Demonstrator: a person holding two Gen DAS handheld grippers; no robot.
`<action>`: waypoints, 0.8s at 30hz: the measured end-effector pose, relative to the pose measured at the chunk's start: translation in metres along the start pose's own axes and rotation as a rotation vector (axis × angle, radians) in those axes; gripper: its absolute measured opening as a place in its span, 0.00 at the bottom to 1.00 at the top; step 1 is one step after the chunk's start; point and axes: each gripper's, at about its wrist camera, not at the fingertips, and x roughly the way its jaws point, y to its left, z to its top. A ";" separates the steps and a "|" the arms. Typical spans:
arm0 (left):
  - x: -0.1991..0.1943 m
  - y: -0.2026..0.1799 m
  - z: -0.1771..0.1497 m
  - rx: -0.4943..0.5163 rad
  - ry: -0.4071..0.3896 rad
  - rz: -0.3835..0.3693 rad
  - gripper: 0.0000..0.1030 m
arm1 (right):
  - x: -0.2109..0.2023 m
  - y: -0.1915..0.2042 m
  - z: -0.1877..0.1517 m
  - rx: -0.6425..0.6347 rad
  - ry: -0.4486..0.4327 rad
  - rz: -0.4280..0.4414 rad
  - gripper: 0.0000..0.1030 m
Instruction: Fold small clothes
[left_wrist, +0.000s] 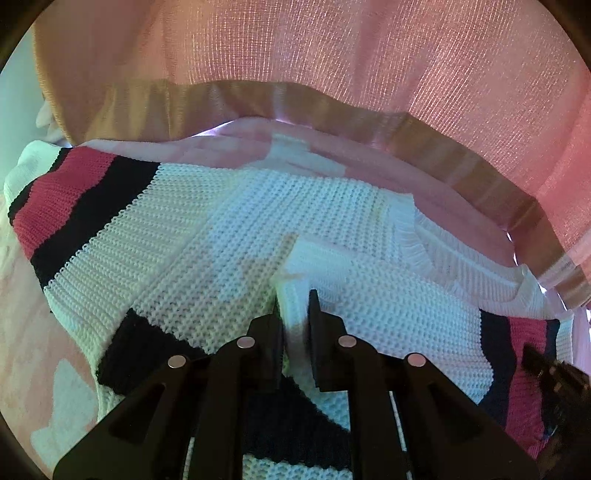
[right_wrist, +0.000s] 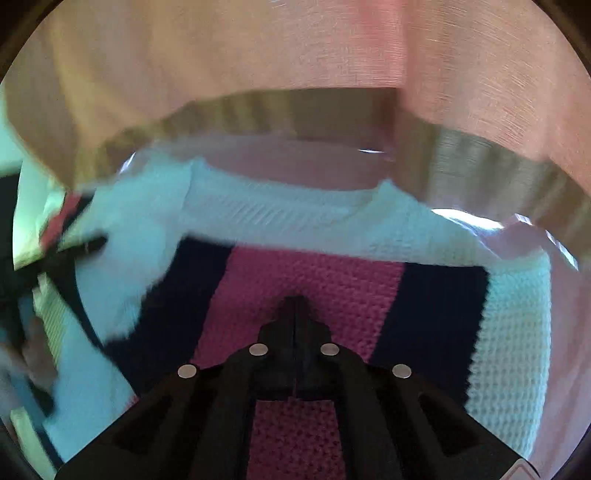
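Sweater (left_wrist: 258, 229), white waffle knit with black and pink-red bands, lies spread on a pink bedcover (left_wrist: 33, 332) patterned with white shapes. Pink curtain (left_wrist: 369, 55) with a tan hem band hangs close behind the bed.

Left gripper (left_wrist: 295, 314): jaws clamped on a raised fold of white knit near the middle of the sweater. The fabric stands up between the two black fingers (left_wrist: 319, 325) as a narrow pinched ridge. A black-trimmed edge of the garment lies just to the left of the gripper body. At the lower right edge of the left wrist view, part of the other tool (left_wrist: 554, 373) shows over the pink stripe.

Right gripper (right_wrist: 294, 302): jaws together, fingertips meeting with no gap and no cloth visible between them. Tips sit over the pink band (right_wrist: 306, 280), flanked by black bands on both sides; contact with the knit cannot be told. White ribbed neckline (right_wrist: 288, 206) lies beyond, toward the curtain.

Right wrist view is blurred at its left side; detail there is unreadable.
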 end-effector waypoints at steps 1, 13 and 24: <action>0.000 0.001 0.000 0.001 -0.002 -0.004 0.12 | -0.008 -0.001 -0.001 0.029 -0.007 0.017 0.00; -0.069 0.047 0.015 -0.142 -0.150 -0.057 0.65 | -0.124 -0.031 -0.074 -0.068 -0.037 -0.105 0.08; -0.074 0.291 0.065 -0.559 -0.193 0.252 0.83 | -0.127 -0.008 -0.147 -0.088 -0.058 -0.117 0.22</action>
